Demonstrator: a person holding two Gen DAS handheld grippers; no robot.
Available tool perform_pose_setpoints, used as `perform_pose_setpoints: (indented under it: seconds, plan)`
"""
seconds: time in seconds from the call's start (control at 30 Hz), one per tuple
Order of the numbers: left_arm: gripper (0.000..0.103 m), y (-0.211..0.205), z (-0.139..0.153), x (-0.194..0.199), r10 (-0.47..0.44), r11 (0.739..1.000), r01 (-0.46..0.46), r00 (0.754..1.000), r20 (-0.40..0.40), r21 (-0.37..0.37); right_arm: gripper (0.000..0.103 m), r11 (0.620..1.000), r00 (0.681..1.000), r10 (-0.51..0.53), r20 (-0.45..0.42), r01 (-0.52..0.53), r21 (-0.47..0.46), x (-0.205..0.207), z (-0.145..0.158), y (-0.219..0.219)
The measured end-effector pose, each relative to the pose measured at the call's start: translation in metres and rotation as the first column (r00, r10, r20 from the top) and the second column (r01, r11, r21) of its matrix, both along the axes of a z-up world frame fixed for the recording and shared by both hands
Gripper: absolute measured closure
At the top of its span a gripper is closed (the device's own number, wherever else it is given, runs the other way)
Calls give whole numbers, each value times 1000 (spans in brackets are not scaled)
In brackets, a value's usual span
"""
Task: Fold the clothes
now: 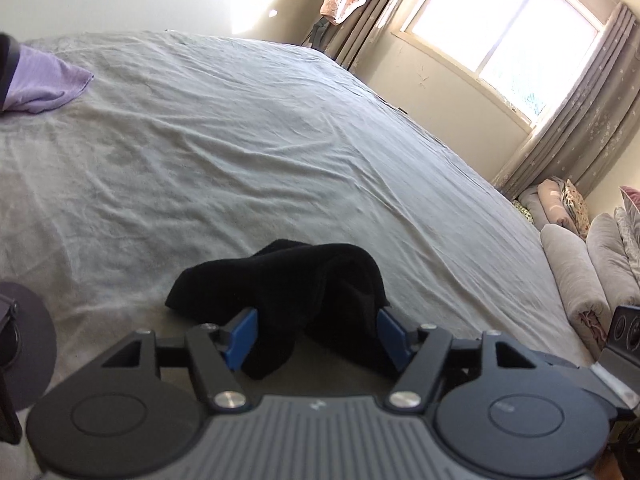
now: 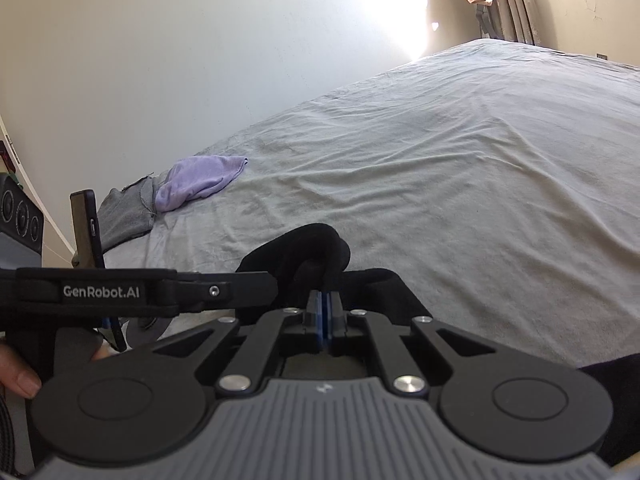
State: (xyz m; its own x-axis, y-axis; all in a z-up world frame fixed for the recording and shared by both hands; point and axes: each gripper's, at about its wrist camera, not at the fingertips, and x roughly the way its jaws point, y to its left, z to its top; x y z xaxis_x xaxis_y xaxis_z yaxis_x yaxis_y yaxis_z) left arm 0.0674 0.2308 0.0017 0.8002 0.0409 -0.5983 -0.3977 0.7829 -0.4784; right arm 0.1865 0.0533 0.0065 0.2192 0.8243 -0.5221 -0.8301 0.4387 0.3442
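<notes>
Bedroom, daylight from a window with grey curtains; a wide bed under a wrinkled pale grey sheet fills both views. Rolled bedding is stacked past the bed's edge, below the window.

Black garment lies bunched on the sheet at the near edge, right in front of both grippers. Left gripper: jaws apart, blue pads either side of a hanging fold of the black cloth; pads not pressing on it, so released. Right gripper: jaws clenched, blue pads together. Black cloth humps up just beyond the tips; whether any of it is pinched between the pads, cannot tell.

Lilac garment sits crumpled at the far side of the bed near the wall, touching a grey garment beside it. Well apart from the black one.

A person's thumb shows at the lower left of the right wrist view.
</notes>
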Motion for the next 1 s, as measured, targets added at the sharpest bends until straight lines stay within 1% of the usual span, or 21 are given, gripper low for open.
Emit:
perform_pose_setpoints:
  seconds: [0.07,0.2,0.37,0.43,0.5,0.53,0.57,0.6,0.67,0.7,0.73,0.77,0.8,0.87,0.93,1.0]
  plan:
    - [35,0,-5,-2,13,999,-13,1000,-2,-47,98,999,1000,23,16,-22,-27,-9,-2,-2]
    - [35,4,-9,-5,48,993,-47,999,8,-104,99,993,996,70,49,-65,-102,-25,-12,-3]
    - [35,17,-15,-4,105,983,-103,995,5,-155,99,988,995,88,47,-81,-134,-32,-26,-4]
    - [35,21,-20,0,118,980,-118,993,-11,-158,101,986,994,103,43,-96,-139,-35,-30,-4]
    - [37,23,-23,3,139,981,-142,990,-32,-133,102,982,992,120,49,-111,-153,-42,-32,-2]
    - [46,24,-25,5,147,982,-151,988,-43,-118,102,980,990,126,56,-116,-161,-45,-32,-1]
    - [51,24,-25,6,151,983,-155,987,-53,-99,102,980,990,126,58,-115,-163,-47,-32,-1]
    - [59,23,-26,7,154,984,-158,986,-63,-79,101,980,991,123,58,-112,-164,-48,-31,-1]
    - [68,20,-24,7,147,988,-149,987,-68,-28,101,981,992,116,55,-105,-165,-49,-29,-3]
    - [74,17,-22,8,140,990,-139,988,-66,8,101,982,993,108,53,-98,-164,-49,-27,-4]
    - [78,12,-19,9,129,990,-125,990,-62,57,99,983,994,98,52,-88,-162,-49,-26,-6]
    - [80,7,-16,9,118,988,-111,992,-54,108,98,984,995,87,51,-78,-159,-49,-24,-8]
    - [83,2,-13,9,105,982,-97,994,-41,161,98,985,996,76,50,-68,-156,-50,-22,-10]
    - [84,-9,-8,9,78,962,-71,997,-17,265,98,988,998,38,57,-29,-152,-48,-16,-16]
    - [85,-18,-2,9,51,935,-51,999,10,352,95,989,998,2,59,7,-150,-46,-13,-21]
    - [86,-25,3,7,27,898,-43,999,43,438,94,988,998,-41,53,48,-145,-44,-9,-29]
